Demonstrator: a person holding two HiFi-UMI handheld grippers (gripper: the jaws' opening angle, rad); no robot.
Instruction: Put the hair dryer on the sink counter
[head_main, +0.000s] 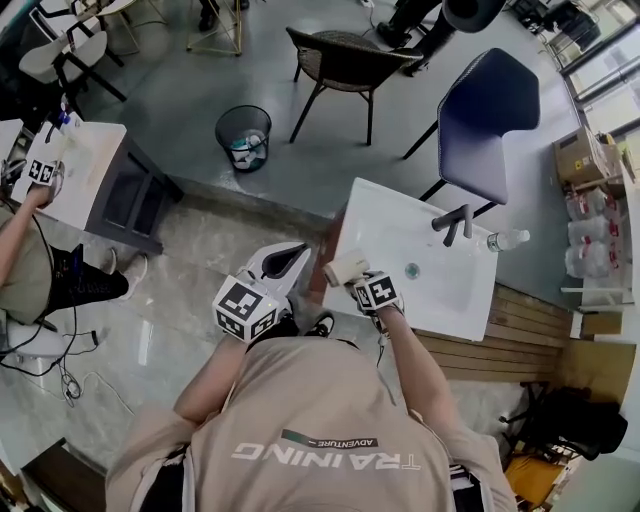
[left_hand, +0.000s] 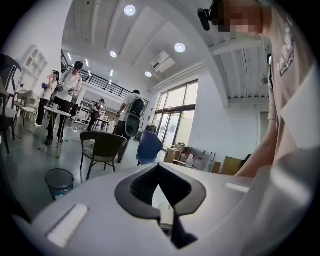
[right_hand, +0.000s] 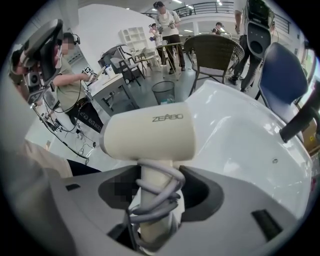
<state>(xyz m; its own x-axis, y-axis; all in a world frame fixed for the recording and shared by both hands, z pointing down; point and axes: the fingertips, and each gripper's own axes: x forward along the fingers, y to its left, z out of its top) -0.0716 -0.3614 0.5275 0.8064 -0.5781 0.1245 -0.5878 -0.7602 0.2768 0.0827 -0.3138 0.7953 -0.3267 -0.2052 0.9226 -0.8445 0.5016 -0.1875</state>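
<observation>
A cream hair dryer (right_hand: 150, 131) has its grey cord wound round the handle. My right gripper (right_hand: 152, 187) is shut on that handle, the barrel lying crosswise above the jaws. In the head view the hair dryer (head_main: 343, 267) hangs over the near left edge of the white sink counter (head_main: 395, 222), held by the right gripper (head_main: 355, 278). The counter's basin (right_hand: 240, 130) spreads out beyond the dryer. My left gripper (head_main: 283, 261) is just left of the counter, over the floor. In its own view the left gripper (left_hand: 159, 172) is shut and holds nothing.
A dark faucet (head_main: 452, 222) and a clear bottle (head_main: 507, 240) stand at the counter's far side. A black waste bin (head_main: 244, 137), a wicker chair (head_main: 345, 60) and a blue chair (head_main: 487, 110) are beyond. A white table (head_main: 75, 170) with a seated person lies left.
</observation>
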